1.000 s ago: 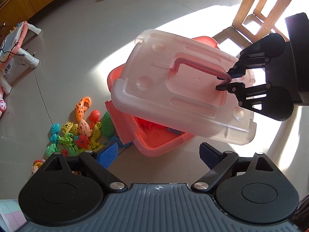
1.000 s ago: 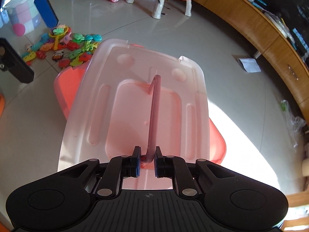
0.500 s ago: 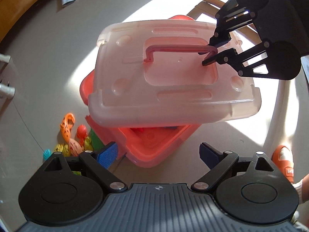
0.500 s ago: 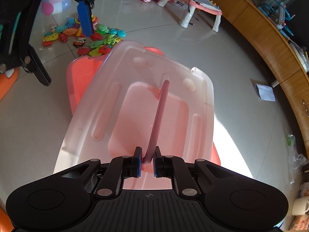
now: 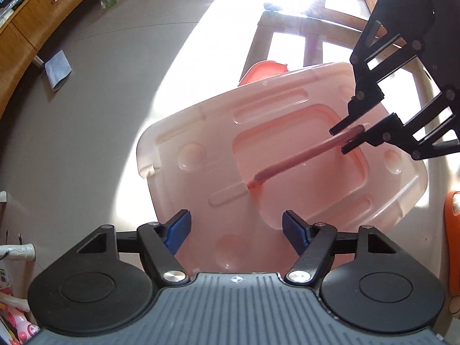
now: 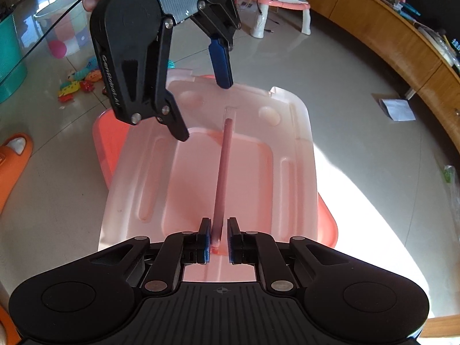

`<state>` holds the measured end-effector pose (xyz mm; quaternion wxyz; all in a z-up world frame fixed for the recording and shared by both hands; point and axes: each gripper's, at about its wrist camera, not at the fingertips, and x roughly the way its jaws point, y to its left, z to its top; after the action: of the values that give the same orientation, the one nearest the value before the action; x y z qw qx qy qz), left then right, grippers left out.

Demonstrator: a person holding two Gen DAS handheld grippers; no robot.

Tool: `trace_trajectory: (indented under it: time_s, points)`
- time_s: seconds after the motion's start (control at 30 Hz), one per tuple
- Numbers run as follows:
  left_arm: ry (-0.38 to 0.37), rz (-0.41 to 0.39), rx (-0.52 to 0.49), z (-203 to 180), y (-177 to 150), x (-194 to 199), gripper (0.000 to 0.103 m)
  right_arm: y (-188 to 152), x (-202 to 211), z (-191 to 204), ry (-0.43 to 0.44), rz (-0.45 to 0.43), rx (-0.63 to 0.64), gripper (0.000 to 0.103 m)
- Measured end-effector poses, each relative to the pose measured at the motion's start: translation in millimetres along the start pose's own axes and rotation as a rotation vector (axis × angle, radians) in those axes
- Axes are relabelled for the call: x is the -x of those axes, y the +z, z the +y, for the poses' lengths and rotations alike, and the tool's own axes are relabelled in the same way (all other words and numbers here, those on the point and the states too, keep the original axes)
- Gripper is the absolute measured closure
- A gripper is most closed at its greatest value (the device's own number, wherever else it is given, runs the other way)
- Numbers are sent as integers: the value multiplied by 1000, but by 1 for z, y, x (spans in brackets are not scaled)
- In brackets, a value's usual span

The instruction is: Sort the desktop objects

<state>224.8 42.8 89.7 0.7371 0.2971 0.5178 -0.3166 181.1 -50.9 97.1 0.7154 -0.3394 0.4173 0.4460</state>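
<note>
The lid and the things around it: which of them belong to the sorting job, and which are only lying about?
Job: translucent lid, its pink handle, red bin, toy pile, right gripper, left gripper.

Lying about: orange slipper, paper, play table.

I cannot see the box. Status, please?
Right gripper shut on lid handle. Left gripper open over lid, jaws just closing. Lid covers box.

Orange slipper point(image 6: 13, 155), wooden cabinet point(image 6: 402, 43)

Right gripper point(image 6: 218, 243) clamped shut, left gripper point(image 5: 236, 228) jaws just narrowing, parted
</note>
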Motion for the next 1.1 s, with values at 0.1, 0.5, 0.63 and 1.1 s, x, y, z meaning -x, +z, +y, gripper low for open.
trace_trajectory:
  time_s: [0.1, 0.5, 0.63, 1.1]
  points:
    - [-9, -2, -23, -6, 8, -7, 45, -1, 2, -3, 7, -9, -21, 93]
    - [-143, -25, -43, -15, 11, 2, 64, -1, 7, -20, -11, -11, -86, 92]
    - [-163, -6, -87, -28, 0, 10, 64, 1, 6, -21, -27, -12, -83, 92]
    - [-177, 44, -108, -42, -35, 18, 64, 17, -12, -19, -99, 14, -59, 88]
